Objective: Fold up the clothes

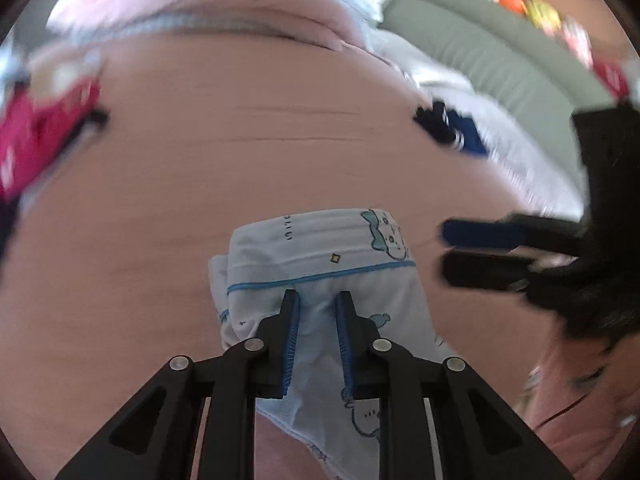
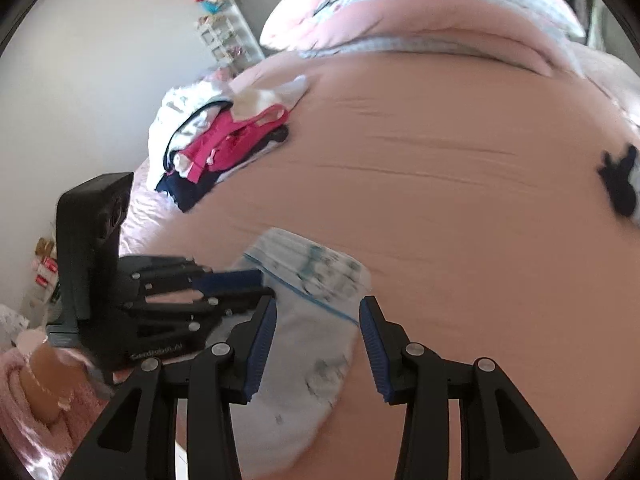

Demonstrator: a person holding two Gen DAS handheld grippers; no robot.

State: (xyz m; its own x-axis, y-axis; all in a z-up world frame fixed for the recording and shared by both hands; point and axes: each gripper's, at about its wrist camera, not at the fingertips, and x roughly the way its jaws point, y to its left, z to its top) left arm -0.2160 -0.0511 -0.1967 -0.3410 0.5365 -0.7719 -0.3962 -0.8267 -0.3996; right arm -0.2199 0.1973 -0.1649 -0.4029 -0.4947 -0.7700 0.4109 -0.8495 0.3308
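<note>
White cotton garment (image 1: 320, 264) with pale blue cartoon prints and blue piping lies folded on the pink bedsheet (image 1: 240, 152), its long axis running away from the left wrist camera and its striped band at the far end. Left gripper (image 1: 318, 304) has narrow jaws pinching a ridge of this cloth. Right gripper (image 2: 318, 312) hangs over the garment, jaws half open and gripping nothing. A heap of mixed clothes (image 2: 216, 140) sits well apart near the bed's edge.

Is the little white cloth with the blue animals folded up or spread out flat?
Folded. The white cloth lies on the pink bed as a small bundle, its blue-trimmed edge doubled over another layer.
</note>
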